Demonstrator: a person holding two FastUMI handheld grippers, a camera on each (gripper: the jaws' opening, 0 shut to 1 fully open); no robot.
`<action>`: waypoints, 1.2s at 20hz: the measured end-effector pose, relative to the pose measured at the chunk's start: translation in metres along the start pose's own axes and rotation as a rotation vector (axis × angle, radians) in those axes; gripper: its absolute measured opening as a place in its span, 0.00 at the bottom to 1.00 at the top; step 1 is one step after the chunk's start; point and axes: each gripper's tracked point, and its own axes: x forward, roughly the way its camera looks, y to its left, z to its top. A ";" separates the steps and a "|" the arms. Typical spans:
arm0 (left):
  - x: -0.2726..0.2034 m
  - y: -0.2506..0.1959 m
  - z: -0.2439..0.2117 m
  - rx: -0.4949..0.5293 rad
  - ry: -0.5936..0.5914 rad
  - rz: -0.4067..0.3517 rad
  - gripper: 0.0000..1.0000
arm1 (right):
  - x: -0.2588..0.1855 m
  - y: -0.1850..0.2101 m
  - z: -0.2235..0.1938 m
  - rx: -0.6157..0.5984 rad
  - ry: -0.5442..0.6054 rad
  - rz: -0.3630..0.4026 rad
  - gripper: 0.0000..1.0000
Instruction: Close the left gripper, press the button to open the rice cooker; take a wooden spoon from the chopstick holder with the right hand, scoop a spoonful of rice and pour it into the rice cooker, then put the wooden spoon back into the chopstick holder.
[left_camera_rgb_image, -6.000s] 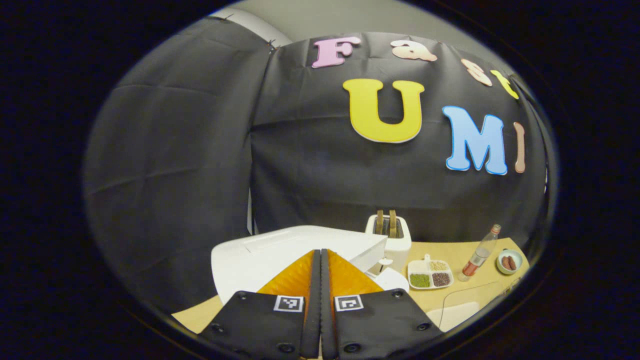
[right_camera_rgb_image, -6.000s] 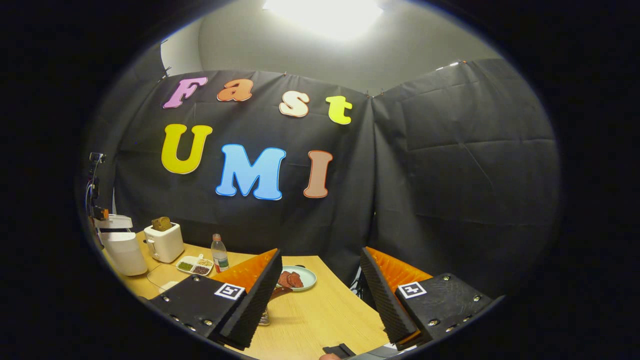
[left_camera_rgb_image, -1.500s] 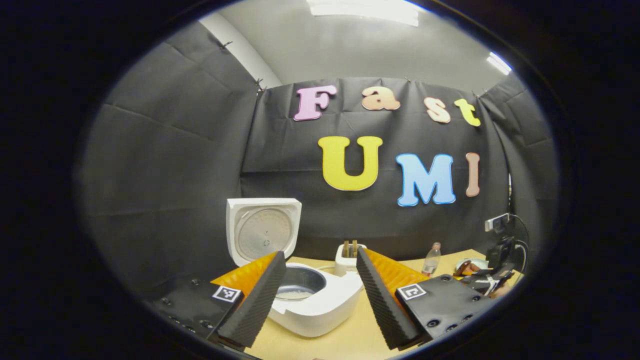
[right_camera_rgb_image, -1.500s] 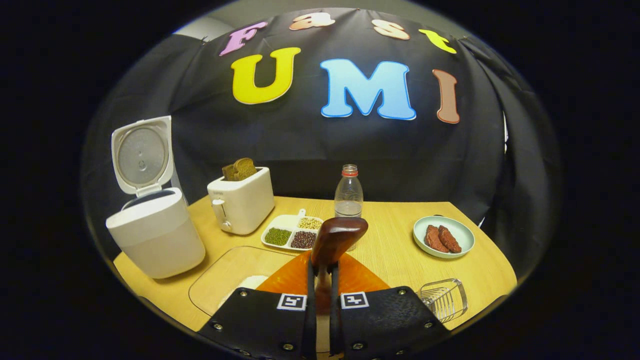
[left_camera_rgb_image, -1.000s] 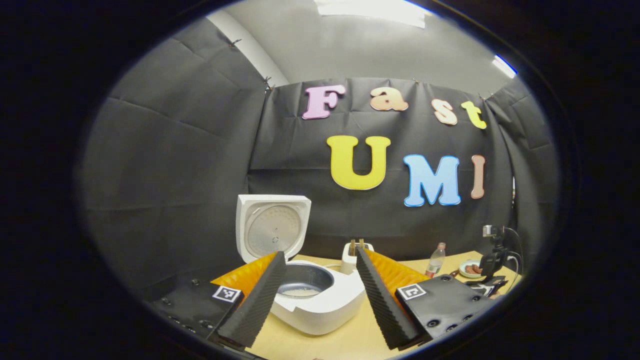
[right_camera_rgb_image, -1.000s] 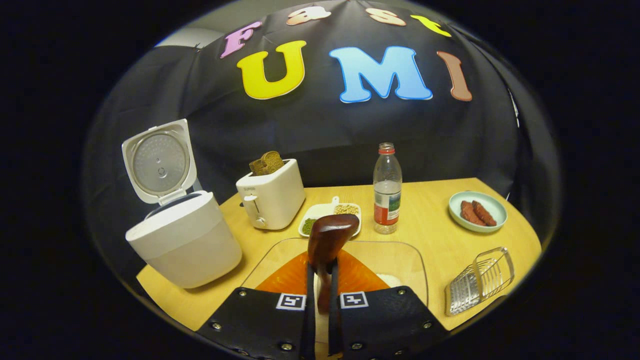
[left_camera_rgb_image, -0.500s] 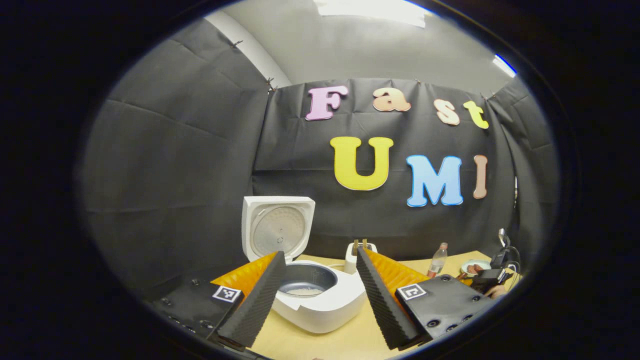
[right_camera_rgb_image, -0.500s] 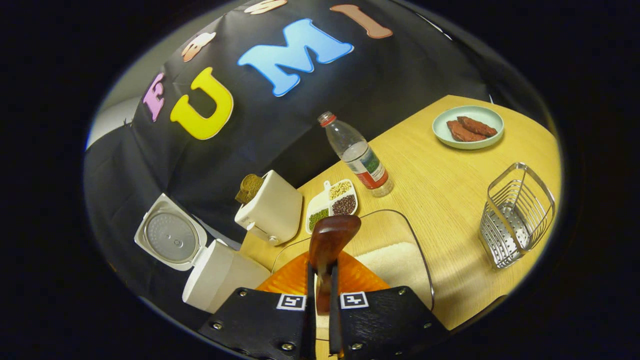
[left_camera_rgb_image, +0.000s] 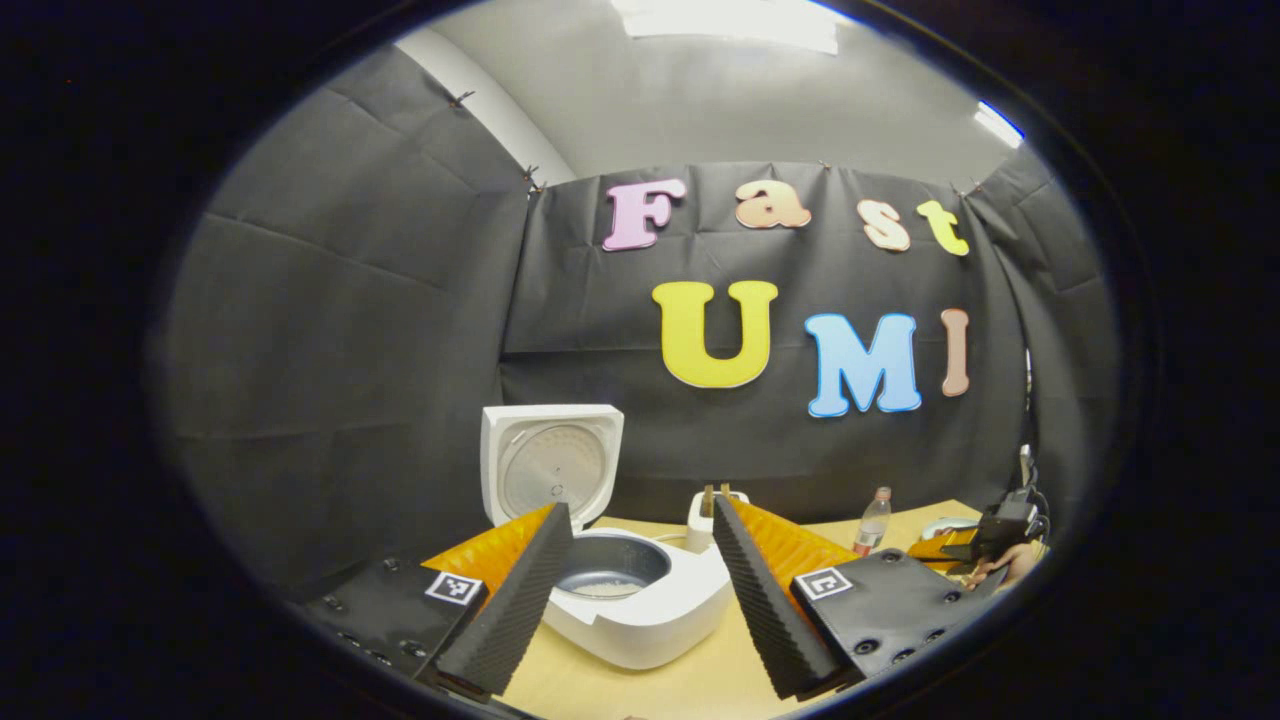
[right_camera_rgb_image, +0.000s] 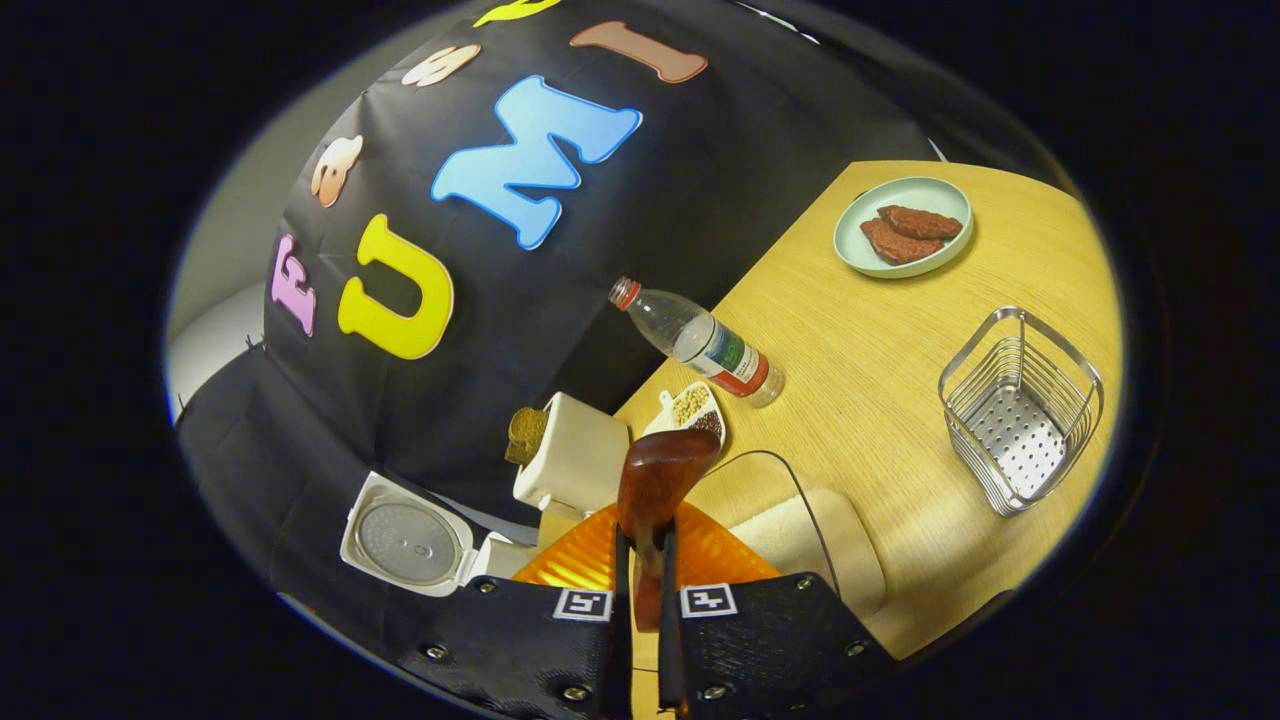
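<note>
The white rice cooker (left_camera_rgb_image: 650, 615) stands with its lid (left_camera_rgb_image: 550, 465) raised, and a little rice shows in the inner pot. My left gripper (left_camera_rgb_image: 640, 510) hangs open just in front of it, holding nothing. My right gripper (right_camera_rgb_image: 641, 560) is shut on the handle of the dark wooden spoon (right_camera_rgb_image: 655, 480), whose bowl sticks out ahead. The right gripper view is rolled steeply. The spoon hovers over a clear glass tray (right_camera_rgb_image: 775, 480) with white rice (right_camera_rgb_image: 785, 530) in it. The wire chopstick holder (right_camera_rgb_image: 1020, 410) stands to the right on the table.
A white toaster (right_camera_rgb_image: 575, 455) with bread, a divided dish of beans (right_camera_rgb_image: 690, 405) and a plastic bottle (right_camera_rgb_image: 700, 340) stand behind the tray. A green plate with sausages (right_camera_rgb_image: 905, 235) sits at the far end of the wooden table (right_camera_rgb_image: 900, 330).
Since six seconds ago the cooker lid has opened, my left gripper has opened, and my right has taken the spoon. In the last second the right gripper rolled sideways above the rice tray.
</note>
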 end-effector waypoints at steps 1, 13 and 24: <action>0.000 0.000 -0.002 -0.011 0.000 -0.002 0.98 | -0.002 0.005 0.004 0.029 -0.001 0.017 0.11; 0.003 0.033 -0.016 -0.039 0.012 0.037 0.99 | 0.003 0.108 -0.014 0.179 0.102 0.263 0.10; -0.011 0.095 -0.028 -0.071 0.017 0.145 0.94 | 0.044 0.234 -0.090 -0.020 0.216 0.425 0.10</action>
